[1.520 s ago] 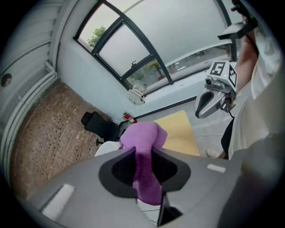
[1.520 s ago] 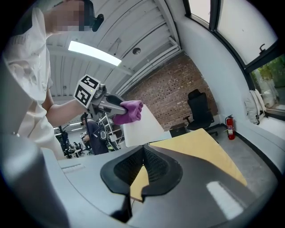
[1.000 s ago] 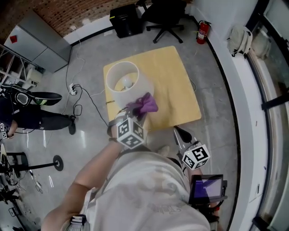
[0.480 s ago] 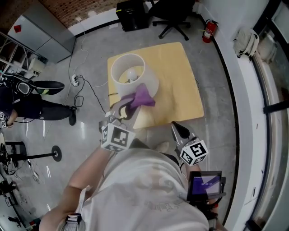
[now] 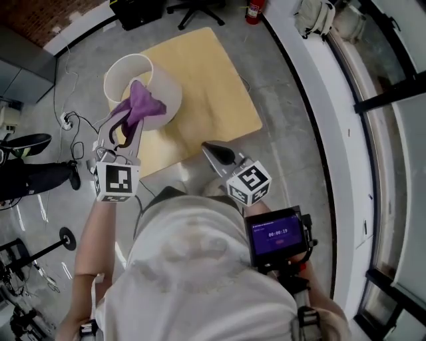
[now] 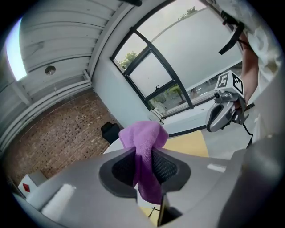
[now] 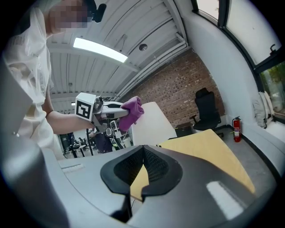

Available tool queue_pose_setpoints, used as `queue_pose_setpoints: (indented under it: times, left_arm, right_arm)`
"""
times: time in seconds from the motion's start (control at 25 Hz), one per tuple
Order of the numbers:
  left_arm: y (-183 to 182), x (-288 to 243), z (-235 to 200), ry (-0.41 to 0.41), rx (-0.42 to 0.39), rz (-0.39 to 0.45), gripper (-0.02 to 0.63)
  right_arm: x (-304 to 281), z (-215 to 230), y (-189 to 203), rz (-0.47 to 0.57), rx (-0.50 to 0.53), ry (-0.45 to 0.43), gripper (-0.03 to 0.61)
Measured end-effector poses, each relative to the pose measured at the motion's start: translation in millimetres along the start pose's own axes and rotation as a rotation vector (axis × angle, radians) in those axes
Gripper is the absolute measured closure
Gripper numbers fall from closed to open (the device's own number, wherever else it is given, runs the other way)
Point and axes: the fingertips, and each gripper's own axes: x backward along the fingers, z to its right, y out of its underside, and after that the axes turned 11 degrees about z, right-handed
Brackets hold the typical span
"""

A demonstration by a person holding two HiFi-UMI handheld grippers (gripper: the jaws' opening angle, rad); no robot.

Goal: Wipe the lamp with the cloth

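The lamp's white shade (image 5: 136, 83) stands at the near left corner of the light wood table (image 5: 206, 86). A purple cloth (image 5: 141, 103) hangs over the shade's near rim, and my left gripper (image 5: 118, 130) is shut on it. In the left gripper view the cloth (image 6: 143, 142) bulges out between the pads of the left gripper (image 6: 144, 156). My right gripper (image 5: 214, 152) hovers over the table's near edge, shut and empty. The right gripper view shows the right gripper (image 7: 143, 153) with its pads together, and beyond it the cloth (image 7: 132, 111) against the shade (image 7: 151, 122).
A power cable (image 5: 74, 121) trails over the grey floor left of the table. A fire extinguisher (image 5: 253, 9) and an office chair stand past the far edge. A phone on a mount (image 5: 278, 234) sits by my right arm. Windows run along the right.
My left gripper has carried the cloth from the shade's near side up to its rim. The head view has swung, so the table now lies further left and up. The right gripper stays near the table's edge.
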Motion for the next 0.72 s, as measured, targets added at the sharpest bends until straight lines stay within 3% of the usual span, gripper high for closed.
queue_pose_setpoints:
  times: [0.28,0.72]
  left_arm:
    - [12.7,-21.6,45.1,0.068,0.039,-0.004,0.534]
    - [72.6,-12.4,95.3,0.239,0.103,-0.079,0.534]
  right_arm:
    - [23.5,11.7,2.6,-0.001,0.003,0.057,0.565]
    - [5.6,-7.8,4.7,-0.015,0.027,0.075,0.565]
